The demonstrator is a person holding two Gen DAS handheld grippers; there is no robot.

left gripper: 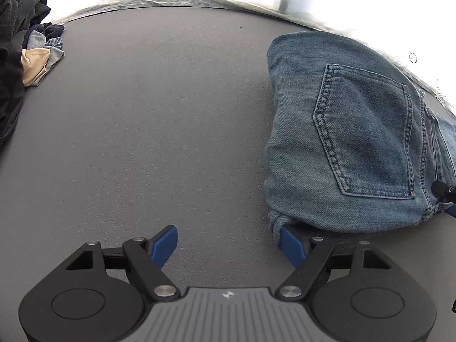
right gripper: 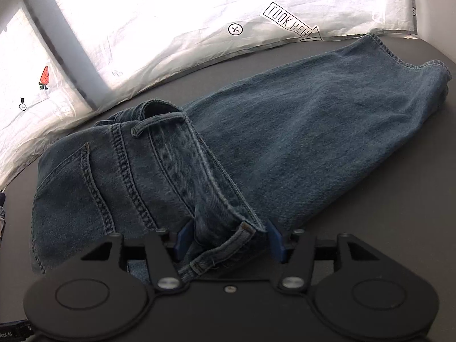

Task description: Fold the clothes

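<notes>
A pair of blue jeans (left gripper: 342, 142) lies folded on the grey table (left gripper: 142, 128), back pocket (left gripper: 367, 131) facing up. My left gripper (left gripper: 226, 236) hangs open above the bare table just left of the jeans. Its right fingertip (left gripper: 287, 242) sits against the near corner of the denim. In the right wrist view the jeans (right gripper: 313, 128) stretch away to the far right, hems at the back. My right gripper (right gripper: 229, 239) straddles the waistband (right gripper: 222, 245) at the near edge. Its blue pads stand apart on either side of the fold and do not press on it.
A heap of dark, plaid and beige clothes (left gripper: 31, 54) lies at the table's far left. A crinkled white sheet (right gripper: 171, 28) with printed marks runs along the back edge of the table (right gripper: 384, 199). Bare grey surface spreads between the heap and the jeans.
</notes>
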